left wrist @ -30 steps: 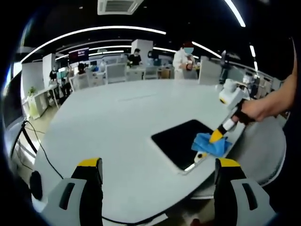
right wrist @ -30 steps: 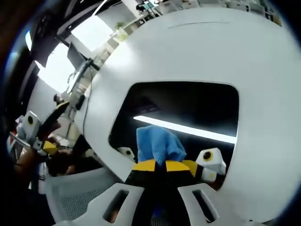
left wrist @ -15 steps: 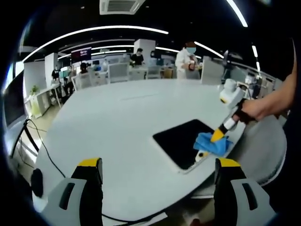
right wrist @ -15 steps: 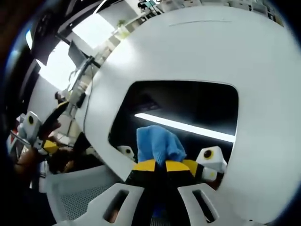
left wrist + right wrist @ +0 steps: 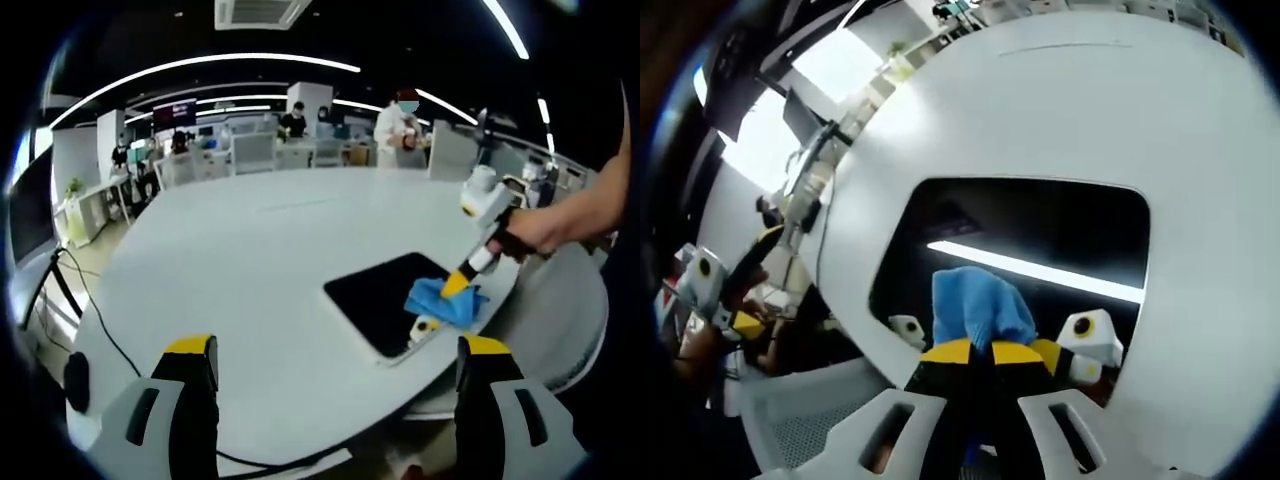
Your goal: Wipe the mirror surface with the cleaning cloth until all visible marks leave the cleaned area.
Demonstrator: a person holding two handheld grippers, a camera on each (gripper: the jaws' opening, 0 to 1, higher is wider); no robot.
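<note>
In the left gripper view, the left gripper [image 5: 325, 400] stood wide apart over the round white desk [image 5: 240, 260], while a hand [image 5: 535, 230] pressed the right gripper [image 5: 458, 284] and crumpled blue cloth [image 5: 440, 300] onto the dark rectangular mirror [image 5: 375, 295]. The right gripper view showed that gripper [image 5: 982, 350] clamped on the cloth [image 5: 975, 305], the glossy mirror [image 5: 1040, 235] reflecting a light strip.

The cloth [image 5: 978, 308] is bright blue, plain, with no pattern. The mirror [image 5: 385, 297] shows as glossy black with a thin pale border; in the right gripper view its dark face [image 5: 1040, 230] carries one long white streak of reflected light. The table [image 5: 260, 260] is a plain pale grey-white. The right gripper [image 5: 981, 350] has yellow-tipped black jaws on a light grey body. The left gripper [image 5: 335, 350] has the same yellow tips, black jaws and grey body.
</note>
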